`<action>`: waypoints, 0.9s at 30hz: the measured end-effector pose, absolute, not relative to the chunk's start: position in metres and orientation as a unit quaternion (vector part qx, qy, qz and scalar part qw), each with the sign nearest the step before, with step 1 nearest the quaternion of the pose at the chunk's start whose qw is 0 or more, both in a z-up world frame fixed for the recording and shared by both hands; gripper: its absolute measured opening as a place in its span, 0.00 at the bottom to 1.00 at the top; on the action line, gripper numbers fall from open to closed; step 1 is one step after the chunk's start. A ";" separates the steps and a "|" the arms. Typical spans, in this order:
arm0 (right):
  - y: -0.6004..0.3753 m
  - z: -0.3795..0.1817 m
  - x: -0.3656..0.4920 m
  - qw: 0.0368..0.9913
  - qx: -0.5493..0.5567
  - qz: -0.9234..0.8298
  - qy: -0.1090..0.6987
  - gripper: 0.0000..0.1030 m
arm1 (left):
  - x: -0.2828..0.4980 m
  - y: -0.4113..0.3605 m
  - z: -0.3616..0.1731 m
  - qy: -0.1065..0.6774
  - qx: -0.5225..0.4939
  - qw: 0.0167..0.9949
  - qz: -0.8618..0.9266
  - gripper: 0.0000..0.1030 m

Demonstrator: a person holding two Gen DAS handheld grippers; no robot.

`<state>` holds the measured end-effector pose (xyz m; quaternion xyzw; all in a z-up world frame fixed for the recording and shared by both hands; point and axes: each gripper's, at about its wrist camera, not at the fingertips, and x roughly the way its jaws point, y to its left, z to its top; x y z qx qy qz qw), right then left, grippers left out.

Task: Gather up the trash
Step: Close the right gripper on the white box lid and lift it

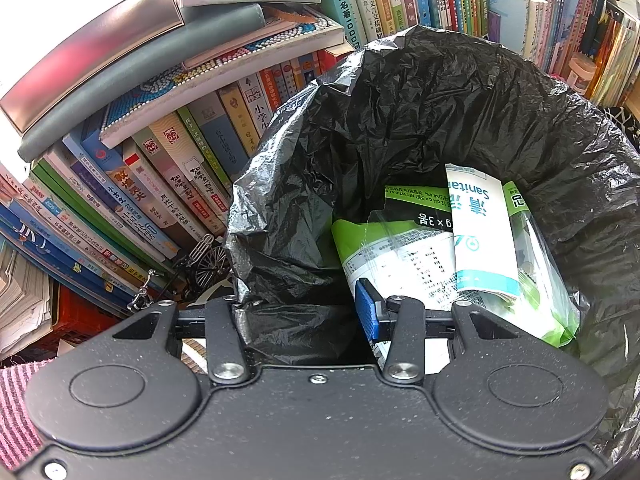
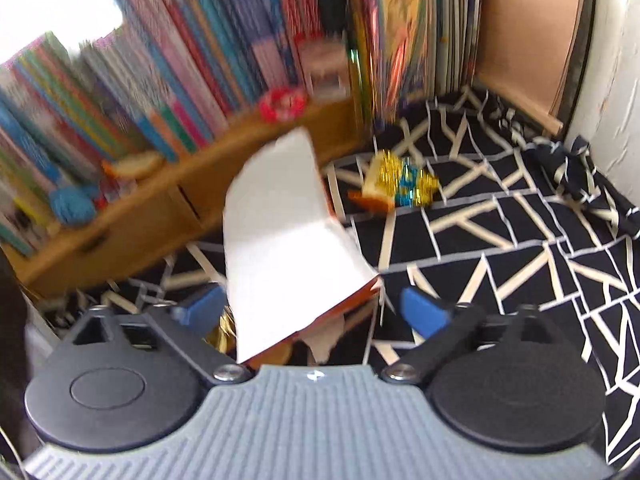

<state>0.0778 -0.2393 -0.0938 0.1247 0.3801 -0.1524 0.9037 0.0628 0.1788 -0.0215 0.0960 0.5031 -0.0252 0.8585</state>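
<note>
Black trash bag (image 1: 420, 92) holding wrappers (image 1: 404, 256)

Left wrist view: bin bag (image 1: 420, 92) sits right in front of the bookshelf (image 1: 160, 160), books behind it & to its left. Wrappers (image 1: 400, 256) + a sachet (image 1: 480, 232) lie in the bag, sachet on top, right of centre. Left gripper (image 1: 308, 312) at the bag's near rim, bag edge betw its fingers.

Right wrist view: paper sheet (image 2: 280, 240) betw the fingers of right gripper (image 2: 312, 312). Patterned cloth (image 2: 500, 240) below & to the right, small foil item (image 2: 404, 184) on it. Shelf w/ books (image 2: 180, 80) behind-left.
</note>
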 end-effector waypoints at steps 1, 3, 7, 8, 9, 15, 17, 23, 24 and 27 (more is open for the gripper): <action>-0.238 -0.100 0.078 0.900 0.131 -0.152 0.387 1.00 | 0.063 0.179 -0.022 0.503 0.096 0.858 -0.025 0.40; -0.241 -0.112 0.079 0.889 0.164 -0.155 0.398 1.00 | 0.063 0.178 -0.022 0.503 0.097 0.859 -0.024 0.40; -0.261 -0.133 0.080 0.858 0.283 -0.152 0.400 0.96 | 0.063 0.178 -0.022 0.503 0.098 0.858 -0.022 0.40; -0.266 -0.138 0.077 0.849 0.314 -0.147 0.399 0.92 | 0.063 0.178 -0.022 0.504 0.098 0.858 -0.022 0.40; -0.270 -0.142 0.076 0.840 0.339 -0.142 0.400 0.83 | 0.064 0.178 -0.022 0.504 0.098 0.858 -0.022 0.40; -0.274 -0.151 0.075 0.818 0.372 -0.138 0.418 0.20 | 0.064 0.179 -0.022 0.504 0.097 0.858 -0.022 0.40; -0.271 -0.143 0.077 0.825 0.351 -0.146 0.418 0.17 | 0.064 0.179 -0.023 0.504 0.096 0.858 -0.023 0.40; -0.266 -0.102 0.074 0.863 0.305 -0.148 0.375 0.05 | 0.064 0.180 -0.023 0.504 0.095 0.858 -0.024 0.40; -0.265 -0.096 0.072 0.868 0.303 -0.145 0.367 0.04 | 0.065 0.181 -0.023 0.504 0.095 0.858 -0.024 0.40; -0.264 -0.079 0.068 0.878 0.305 -0.133 0.344 0.02 | 0.065 0.181 -0.023 0.504 0.095 0.858 -0.024 0.40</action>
